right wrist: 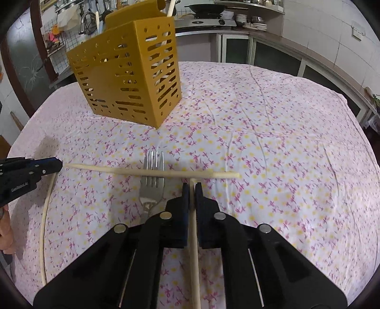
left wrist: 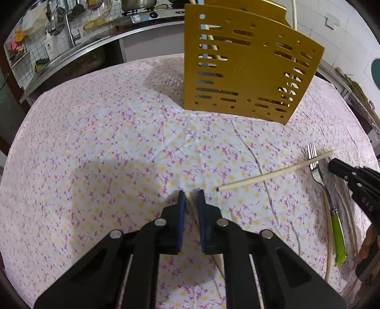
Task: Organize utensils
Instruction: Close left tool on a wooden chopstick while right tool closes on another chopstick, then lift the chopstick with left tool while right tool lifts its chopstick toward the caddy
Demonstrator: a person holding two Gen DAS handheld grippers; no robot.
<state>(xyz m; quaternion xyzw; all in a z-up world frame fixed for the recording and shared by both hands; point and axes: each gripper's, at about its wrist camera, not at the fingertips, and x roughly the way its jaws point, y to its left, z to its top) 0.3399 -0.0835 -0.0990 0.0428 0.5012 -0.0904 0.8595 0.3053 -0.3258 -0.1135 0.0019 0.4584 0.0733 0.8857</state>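
Note:
A yellow slotted utensil holder (left wrist: 247,69) stands on the flowered tablecloth and holds chopsticks; it also shows in the right wrist view (right wrist: 125,80). My left gripper (left wrist: 191,193) is shut on a chopstick (left wrist: 219,261) that runs between its pads. My right gripper (right wrist: 192,186) is shut on another chopstick (right wrist: 195,256); it shows at the right edge of the left wrist view (left wrist: 332,164). A loose chopstick (right wrist: 152,171) lies across a fork (right wrist: 152,187) with a green handle (left wrist: 338,240). Another chopstick (right wrist: 45,221) lies at the left.
The round table's cloth (right wrist: 273,147) spreads to the right of the holder. A kitchen counter with a sink (left wrist: 71,47) and a stove (right wrist: 209,21) runs behind the table. My left gripper shows at the left edge of the right wrist view (right wrist: 59,164).

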